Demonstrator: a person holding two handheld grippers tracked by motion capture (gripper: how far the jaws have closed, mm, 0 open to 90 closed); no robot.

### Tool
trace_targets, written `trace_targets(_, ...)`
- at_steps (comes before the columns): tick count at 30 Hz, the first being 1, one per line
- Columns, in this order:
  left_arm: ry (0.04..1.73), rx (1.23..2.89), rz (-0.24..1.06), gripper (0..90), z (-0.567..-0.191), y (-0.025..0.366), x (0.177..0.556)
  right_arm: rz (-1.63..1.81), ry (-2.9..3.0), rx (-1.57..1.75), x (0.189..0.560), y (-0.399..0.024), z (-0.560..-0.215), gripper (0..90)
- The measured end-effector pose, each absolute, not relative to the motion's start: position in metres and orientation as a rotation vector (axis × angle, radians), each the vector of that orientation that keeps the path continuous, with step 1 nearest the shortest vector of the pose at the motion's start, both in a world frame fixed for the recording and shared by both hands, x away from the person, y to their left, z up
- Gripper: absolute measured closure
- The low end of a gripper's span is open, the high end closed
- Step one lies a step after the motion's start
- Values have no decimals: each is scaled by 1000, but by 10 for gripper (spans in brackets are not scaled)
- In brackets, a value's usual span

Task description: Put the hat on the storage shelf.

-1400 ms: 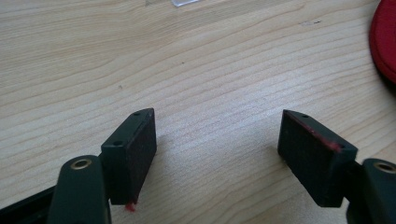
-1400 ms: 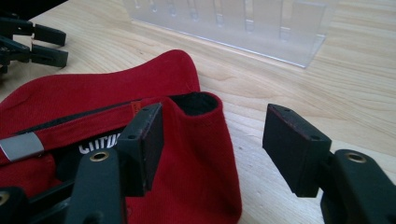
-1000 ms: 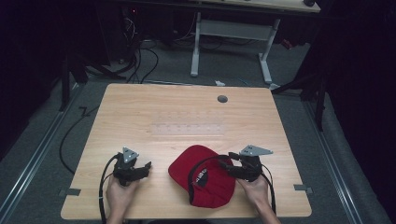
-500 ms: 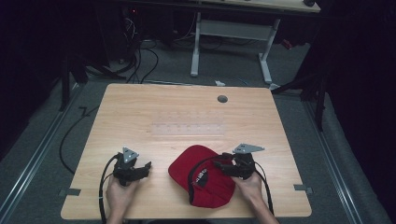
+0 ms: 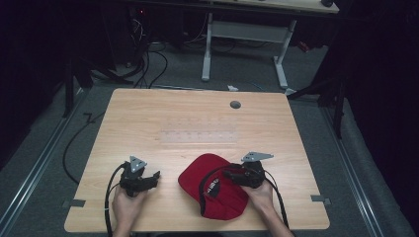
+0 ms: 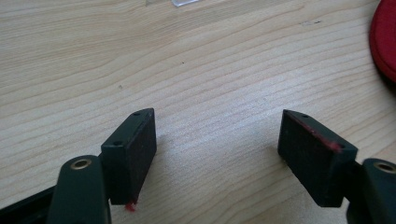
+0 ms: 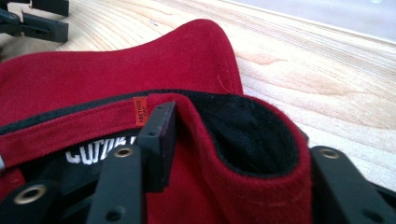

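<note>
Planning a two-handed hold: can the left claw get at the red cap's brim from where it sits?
Probably yes. The left claw rests open on bare table, with nothing between it and the red cap beside it. The right claw works the cap's far side.

In the right gripper view, a fold of the red cap [image 7: 261,186] hides the pad of the right hand-held gripper [image 7: 233,154] at 3 o'clock. The white lettering [image 7: 100,151] inside is cut short by the other jaw. In the left gripper view, the cap runs off at 2 o'clock.

Left gripper [image 6: 218,154] fingers [image 6: 133,151] spread over bare wooden table [image 6: 187,70], red cap [image 6: 385,39] edge at right
</note>
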State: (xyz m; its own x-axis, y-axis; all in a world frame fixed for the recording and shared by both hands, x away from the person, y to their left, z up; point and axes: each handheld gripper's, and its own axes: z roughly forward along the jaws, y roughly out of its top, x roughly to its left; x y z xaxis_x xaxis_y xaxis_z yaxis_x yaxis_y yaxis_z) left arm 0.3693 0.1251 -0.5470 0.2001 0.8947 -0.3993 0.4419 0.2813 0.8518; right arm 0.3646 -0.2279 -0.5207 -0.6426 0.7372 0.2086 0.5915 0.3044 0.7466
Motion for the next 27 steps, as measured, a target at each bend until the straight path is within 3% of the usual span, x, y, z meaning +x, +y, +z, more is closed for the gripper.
trace_targets(7,1420,1336,504,283,-547,125,369,1293,2435,1212,366,-233,-521,717)
trace_targets(12,1420,1337,505,281,-547,125,369,1317,2465,1177,364,-234,-521,786)
trace_targets(27,1416,1341,502,278,-547,126,368,1361,2494,1168,365,-236,-522,819)
